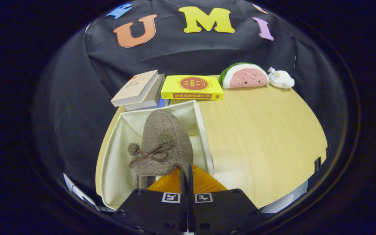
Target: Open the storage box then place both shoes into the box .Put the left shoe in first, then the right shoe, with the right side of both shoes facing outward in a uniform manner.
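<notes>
Fisheye camera riding on the hand-held gripper, looking forward along its two closed fingers and slightly down, close over the open storage box and shoe, facing across the wooden table toward the booth's black cloth wall

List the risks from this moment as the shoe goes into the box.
1. The gripper pinches only a thin edge of the brown shoe; its fingers look nearly closed, so the shoe may slip or swing.
2. The shoe hangs over the open white box, close to its right wall; it could catch there.
3. If it twists on release, the bow side may face the wrong way.
</notes>
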The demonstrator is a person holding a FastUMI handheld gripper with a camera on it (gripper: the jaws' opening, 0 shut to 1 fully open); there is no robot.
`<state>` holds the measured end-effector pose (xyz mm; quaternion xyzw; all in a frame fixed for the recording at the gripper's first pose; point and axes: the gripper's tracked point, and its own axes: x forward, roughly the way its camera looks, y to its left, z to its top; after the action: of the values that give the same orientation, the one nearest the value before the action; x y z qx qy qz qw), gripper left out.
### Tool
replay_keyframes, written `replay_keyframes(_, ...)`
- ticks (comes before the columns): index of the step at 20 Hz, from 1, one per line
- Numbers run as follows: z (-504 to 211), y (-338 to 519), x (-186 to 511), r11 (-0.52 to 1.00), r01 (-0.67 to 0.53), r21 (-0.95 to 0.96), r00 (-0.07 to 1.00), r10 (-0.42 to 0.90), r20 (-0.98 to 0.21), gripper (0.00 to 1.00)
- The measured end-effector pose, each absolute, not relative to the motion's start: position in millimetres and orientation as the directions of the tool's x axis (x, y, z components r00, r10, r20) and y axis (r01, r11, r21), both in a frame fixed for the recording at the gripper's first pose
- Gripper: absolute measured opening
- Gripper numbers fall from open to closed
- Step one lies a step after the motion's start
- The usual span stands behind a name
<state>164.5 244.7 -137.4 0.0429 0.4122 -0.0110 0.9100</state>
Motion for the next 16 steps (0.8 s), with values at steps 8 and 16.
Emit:
replay_keyframes(8,-84,241,149,0.996,-0.004,0.093,0.792,0.060,-0.607,0.17)
replay_keyframes(16,-8,173,111,0.999,0.019,0.032,0.935,-0.007,-0.356,0.46)
